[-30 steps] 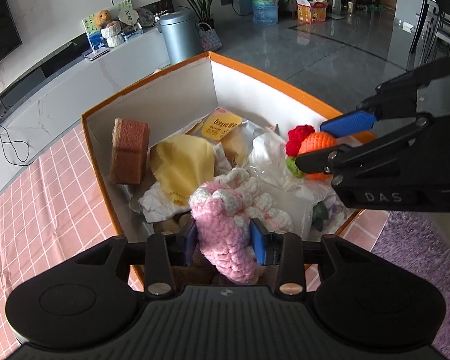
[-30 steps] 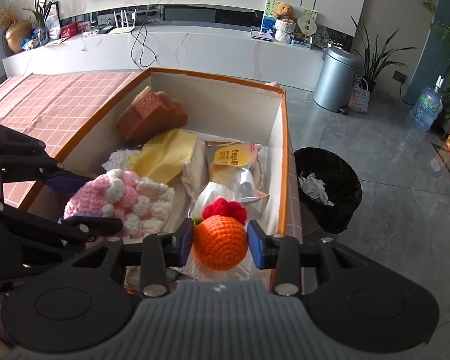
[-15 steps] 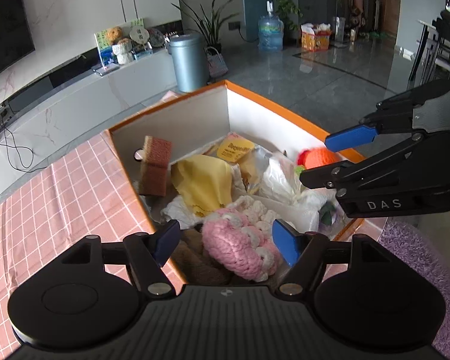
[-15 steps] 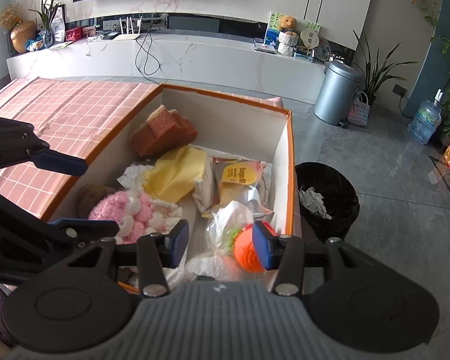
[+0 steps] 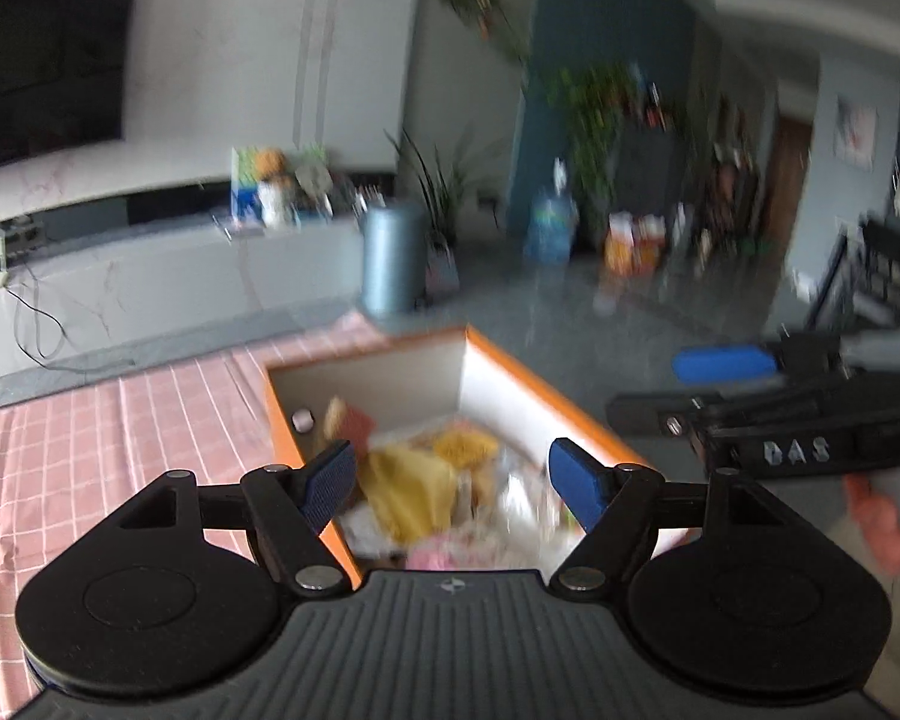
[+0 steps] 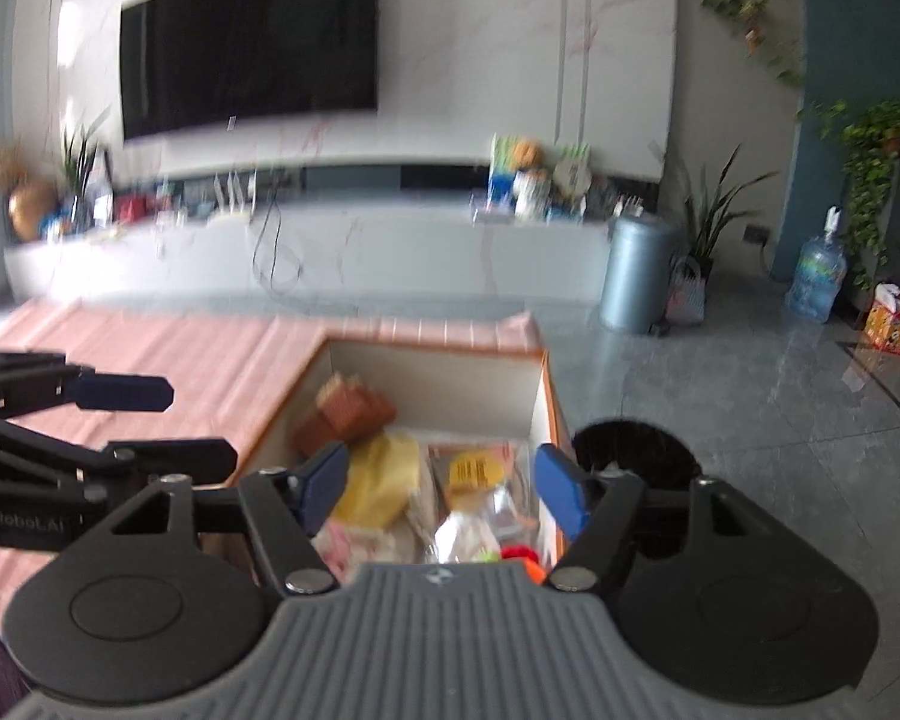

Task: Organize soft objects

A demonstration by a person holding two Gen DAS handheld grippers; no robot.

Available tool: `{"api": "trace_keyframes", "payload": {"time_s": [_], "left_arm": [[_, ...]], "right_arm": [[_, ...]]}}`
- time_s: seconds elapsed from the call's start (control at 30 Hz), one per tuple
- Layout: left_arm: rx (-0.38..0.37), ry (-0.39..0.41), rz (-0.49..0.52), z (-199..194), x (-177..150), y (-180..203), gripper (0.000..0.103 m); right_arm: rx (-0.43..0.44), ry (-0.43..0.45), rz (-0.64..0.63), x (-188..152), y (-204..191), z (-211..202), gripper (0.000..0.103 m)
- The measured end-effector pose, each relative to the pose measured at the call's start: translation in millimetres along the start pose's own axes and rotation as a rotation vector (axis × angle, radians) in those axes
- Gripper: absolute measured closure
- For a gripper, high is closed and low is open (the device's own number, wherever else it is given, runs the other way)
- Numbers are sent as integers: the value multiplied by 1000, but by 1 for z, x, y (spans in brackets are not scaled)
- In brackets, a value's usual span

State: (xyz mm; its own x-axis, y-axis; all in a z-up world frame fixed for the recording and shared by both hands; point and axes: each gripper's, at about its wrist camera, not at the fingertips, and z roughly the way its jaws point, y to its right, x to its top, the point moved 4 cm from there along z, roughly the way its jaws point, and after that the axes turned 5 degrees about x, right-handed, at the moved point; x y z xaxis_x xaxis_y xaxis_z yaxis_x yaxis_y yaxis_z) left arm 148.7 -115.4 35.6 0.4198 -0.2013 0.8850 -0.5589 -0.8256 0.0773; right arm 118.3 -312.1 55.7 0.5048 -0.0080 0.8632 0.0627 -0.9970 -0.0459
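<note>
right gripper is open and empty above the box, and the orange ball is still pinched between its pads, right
Not quite. The right gripper is empty above the box, its jaws opening, but the orange ball is not between its pads. The right wrist view shows it lying in the box, at the near right corner by the red tuft, clear of both pads.

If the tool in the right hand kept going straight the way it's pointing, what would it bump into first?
Probably the packet with the yellow label lying in the orange box; it sits centred between the right tool's opening, empty jaws. Depth is blurry, so that's a guess.
</note>
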Motion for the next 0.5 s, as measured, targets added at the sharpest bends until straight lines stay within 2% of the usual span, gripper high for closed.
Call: {"api": "trace_keyframes", "payload": {"time_s": [0.13,0.23,0.33,0.43,0.5], "left_arm": [[43,102,-63,-22,5,-9,17],[64,129,-71,-32,-2,-9,18],[115,158,-96,-42,-12,-11,16],[187,173,-110,-49,-24,-14,8],[268,178,-80,-52,-33,-15,6]], "right_arm": [[-11,107,18,0,-17,-22,24],[-1,153,18,-8,-35,-31,17],[-28,204,6,-19,-49,-36,16],[-73,249,-17,-31,-60,-38,9],[-98,266,-24,-40,-65,-37,8]]}}
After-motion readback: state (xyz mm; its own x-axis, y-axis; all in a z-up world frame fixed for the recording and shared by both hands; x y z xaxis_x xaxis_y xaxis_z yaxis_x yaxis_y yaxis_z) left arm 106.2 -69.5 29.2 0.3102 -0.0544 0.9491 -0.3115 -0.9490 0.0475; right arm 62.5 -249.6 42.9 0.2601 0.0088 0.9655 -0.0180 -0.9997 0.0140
